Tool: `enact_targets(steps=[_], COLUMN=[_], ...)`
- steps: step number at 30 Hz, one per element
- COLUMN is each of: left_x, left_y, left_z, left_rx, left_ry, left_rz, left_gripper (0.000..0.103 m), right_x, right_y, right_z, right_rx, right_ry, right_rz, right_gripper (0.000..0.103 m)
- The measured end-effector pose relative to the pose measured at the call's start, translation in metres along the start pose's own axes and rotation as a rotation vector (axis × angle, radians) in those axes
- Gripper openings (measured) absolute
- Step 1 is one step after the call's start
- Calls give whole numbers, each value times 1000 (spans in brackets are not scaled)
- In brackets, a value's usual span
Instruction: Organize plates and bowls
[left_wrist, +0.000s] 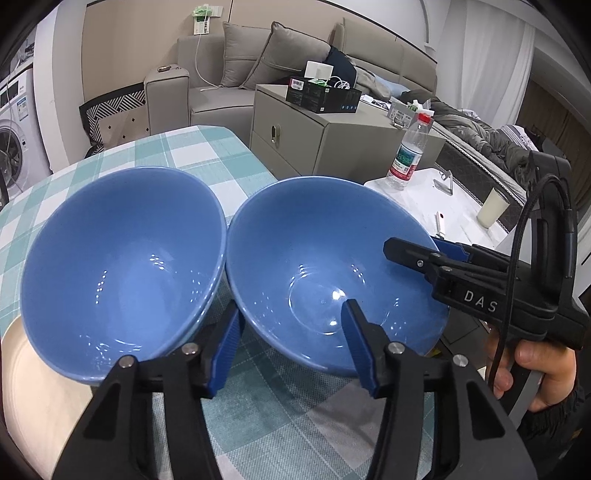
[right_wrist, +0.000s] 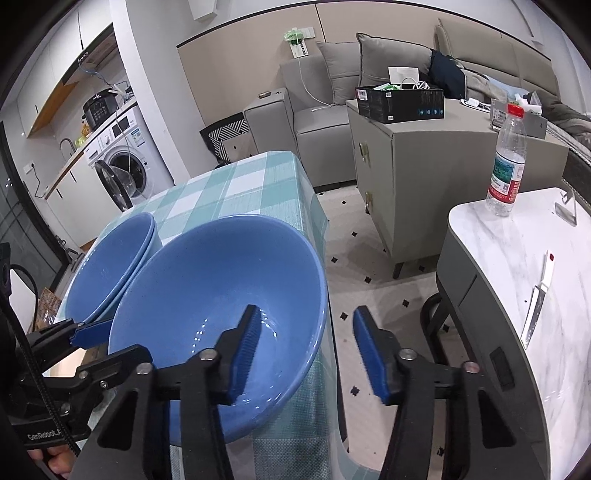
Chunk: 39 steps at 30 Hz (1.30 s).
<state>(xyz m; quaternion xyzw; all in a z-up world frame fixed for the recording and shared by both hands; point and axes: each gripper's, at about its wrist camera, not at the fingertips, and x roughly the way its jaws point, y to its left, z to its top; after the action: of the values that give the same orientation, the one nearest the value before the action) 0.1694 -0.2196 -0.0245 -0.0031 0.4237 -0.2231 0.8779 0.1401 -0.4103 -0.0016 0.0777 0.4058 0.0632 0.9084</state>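
Observation:
Two blue bowl positions stand side by side on the checked tablecloth (left_wrist: 192, 155). The right blue bowl (left_wrist: 325, 273) also shows in the right wrist view (right_wrist: 221, 295). The left one (left_wrist: 122, 258) is a stack of two blue bowls (right_wrist: 114, 266). My left gripper (left_wrist: 291, 343) is open, straddling the near rim of the right bowl, one finger inside, one between the bowls. My right gripper (right_wrist: 306, 350) is open, straddling that bowl's right rim; it shows in the left wrist view (left_wrist: 424, 254). A cream plate (left_wrist: 33, 387) lies under the left stack.
The bowl sits close to the table's right edge (right_wrist: 321, 236). A white marble side table (right_wrist: 517, 266) holds a water bottle (right_wrist: 508, 162) and a knife (right_wrist: 539, 299). A grey cabinet (right_wrist: 406, 177) and sofa stand behind.

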Motion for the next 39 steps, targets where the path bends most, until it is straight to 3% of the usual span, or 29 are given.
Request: enact_targets(steps=[4,13,39], left_x=[2,3,-23], left_y=[-2,-1,-2], left_z=[0,0,9], left_rx=[7,18,56], left_ry=[6,2,-73], left_rz=[3,31,70], left_gripper=[49,38,38], right_x=[-3,-4,-32], right_y=[3,7,22], right_z=[0,0,4], right_rx=[-20,-46,-85], right_ry=[-5,-6,-80], right_rz=[1,-20,-29], right_gripper=[40,29,29])
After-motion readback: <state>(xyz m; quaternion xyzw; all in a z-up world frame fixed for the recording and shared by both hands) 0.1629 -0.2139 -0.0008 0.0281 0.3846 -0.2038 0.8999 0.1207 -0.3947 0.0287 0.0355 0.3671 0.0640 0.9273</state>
